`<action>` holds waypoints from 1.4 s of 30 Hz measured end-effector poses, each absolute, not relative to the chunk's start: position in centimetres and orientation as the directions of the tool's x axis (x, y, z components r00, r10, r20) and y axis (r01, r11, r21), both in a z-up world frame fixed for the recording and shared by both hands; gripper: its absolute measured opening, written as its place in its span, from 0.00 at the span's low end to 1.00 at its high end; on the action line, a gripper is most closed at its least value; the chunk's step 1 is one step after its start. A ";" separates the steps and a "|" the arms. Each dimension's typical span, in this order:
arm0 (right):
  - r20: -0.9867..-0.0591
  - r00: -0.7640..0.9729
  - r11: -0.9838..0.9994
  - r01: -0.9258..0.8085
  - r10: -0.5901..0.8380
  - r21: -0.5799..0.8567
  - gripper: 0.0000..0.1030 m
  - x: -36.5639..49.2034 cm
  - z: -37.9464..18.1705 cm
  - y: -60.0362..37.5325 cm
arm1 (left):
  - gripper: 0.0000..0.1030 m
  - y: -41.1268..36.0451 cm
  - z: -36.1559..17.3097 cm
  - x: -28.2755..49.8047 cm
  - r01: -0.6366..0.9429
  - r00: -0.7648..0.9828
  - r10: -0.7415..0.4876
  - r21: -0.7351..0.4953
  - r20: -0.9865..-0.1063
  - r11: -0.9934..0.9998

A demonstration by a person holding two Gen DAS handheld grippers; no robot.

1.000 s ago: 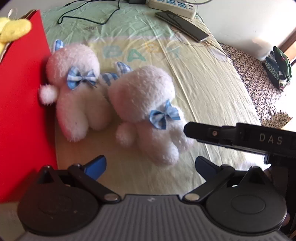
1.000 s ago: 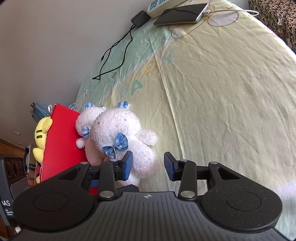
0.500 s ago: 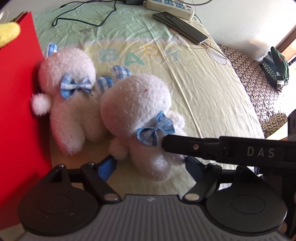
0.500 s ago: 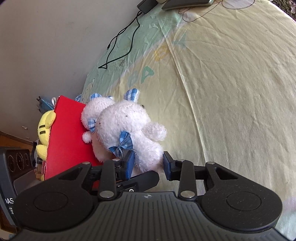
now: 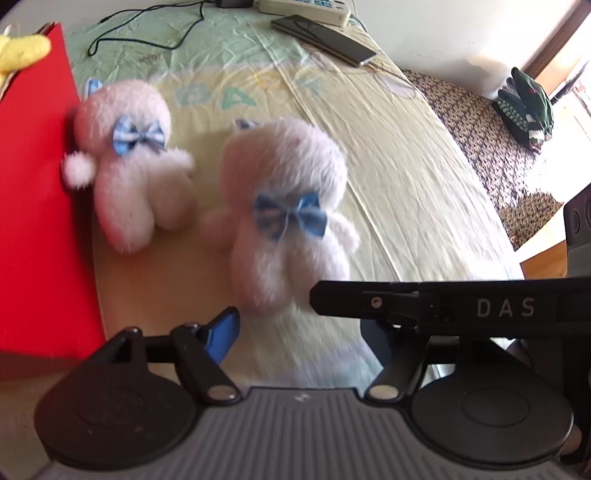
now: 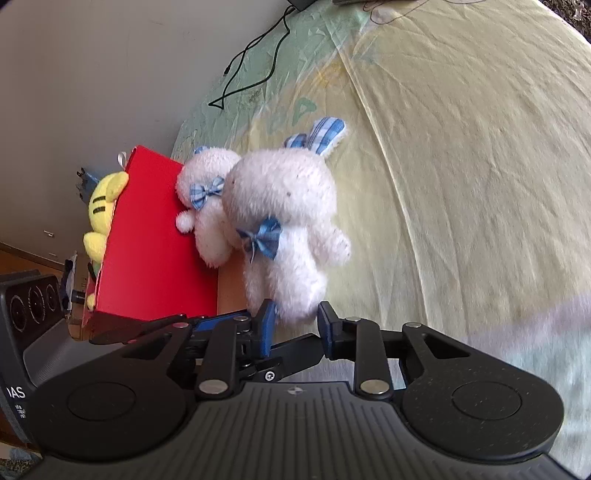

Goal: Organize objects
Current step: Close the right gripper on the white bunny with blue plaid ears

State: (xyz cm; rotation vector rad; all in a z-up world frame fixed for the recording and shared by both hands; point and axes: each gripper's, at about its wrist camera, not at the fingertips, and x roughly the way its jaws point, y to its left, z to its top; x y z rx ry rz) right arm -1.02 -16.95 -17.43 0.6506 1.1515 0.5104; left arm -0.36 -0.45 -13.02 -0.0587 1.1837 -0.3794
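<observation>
The right wrist view shows the right gripper (image 6: pixel 293 323) with its blue-padded fingers set on either side of the lower leg of the nearer white plush rabbit (image 6: pixel 284 221). The pads look pressed into the fur, so it seems clamped on the toy, though the fur hides the actual contact. This view alone shows the rabbit's checked ears at the far end and the yellow striped plush (image 6: pixel 101 210) sitting behind the red box (image 6: pixel 147 251).

The left wrist view shows the same rabbit (image 5: pixel 284 206) from the front, blurred, with its blue bow facing the camera. The left gripper (image 5: pixel 299 332) is spread wide and holds nothing (its right finger is mostly hidden behind the other tool's black bar marked DAS). Only here do a power strip (image 5: pixel 303 5), a dark phone (image 5: pixel 325 38) and a black cable (image 5: pixel 147 33) show at the far end of the yellow-green sheet (image 5: pixel 406 177).

The second white plush rabbit (image 5: pixel 129 162) lies to the left, touching the red box (image 5: pixel 37 206). In the right wrist view it is half hidden behind the nearer rabbit.
</observation>
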 end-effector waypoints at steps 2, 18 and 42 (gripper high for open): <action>-0.666 0.321 0.711 -0.034 0.674 0.703 0.26 -1.7 -17.5 -17.0 | 0.71 -0.5 -13.0 -1.3 0.265 0.321 -0.319 -0.238 -0.892 0.934; -0.640 0.449 0.730 -0.039 0.623 0.683 0.44 -1.6 -14.4 -18.4 | 0.91 0.4 -10.3 -1.2 0.238 0.449 -0.291 -0.201 -0.845 0.950; -0.624 0.373 0.695 -0.086 0.687 0.714 0.55 4.5 -17.5 -15.3 | 0.79 0.2 -13.6 5.0 0.187 0.371 -0.284 -0.229 -0.884 0.955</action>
